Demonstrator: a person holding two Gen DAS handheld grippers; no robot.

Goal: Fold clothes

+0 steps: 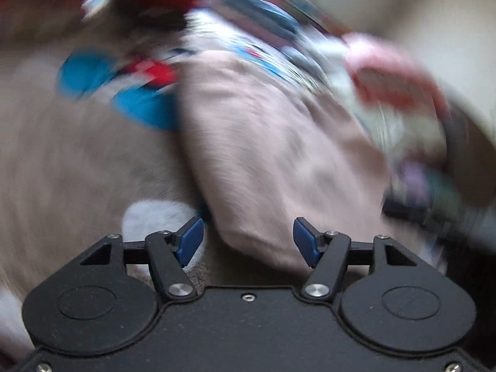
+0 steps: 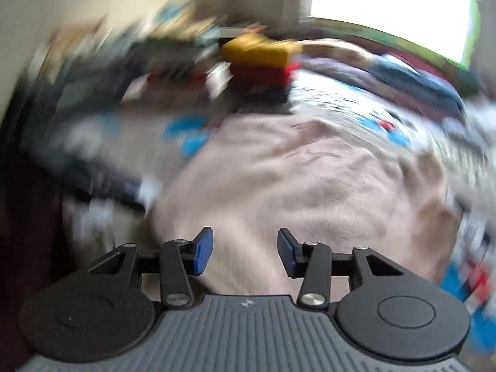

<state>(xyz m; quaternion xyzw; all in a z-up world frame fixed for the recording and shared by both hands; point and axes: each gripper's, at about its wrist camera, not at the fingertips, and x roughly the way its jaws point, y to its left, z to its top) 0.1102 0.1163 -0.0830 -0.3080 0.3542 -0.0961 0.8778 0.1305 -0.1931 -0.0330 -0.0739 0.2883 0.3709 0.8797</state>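
Blue pads [image 1: 192, 240] on the left gripper [image 1: 249, 240] stand well apart with nothing clamped between them; pale pink cloth lies beyond the gap, not pinched. The right gripper [image 2: 245, 251] is likewise open, its two blue pads apart and empty over the same fabric.

Just past both pairs of jaws lies the pink garment [image 2: 310, 186], a soft, wrinkled, beige-pink piece spread over the bed. In the left wrist view one folded flap [image 1: 272, 155] of it lies on top of the rest, its edge running up from the jaws. Under it is a bedsheet [image 2: 384, 127] printed with blue and red shapes on white.

Farther back in the right wrist view sits one stack of folded clothes [image 2: 263, 62]: a yellow piece on top, a red one under it, and something dark beneath. Both views are heavily blurred, so the clutter around the bed cannot be made out.
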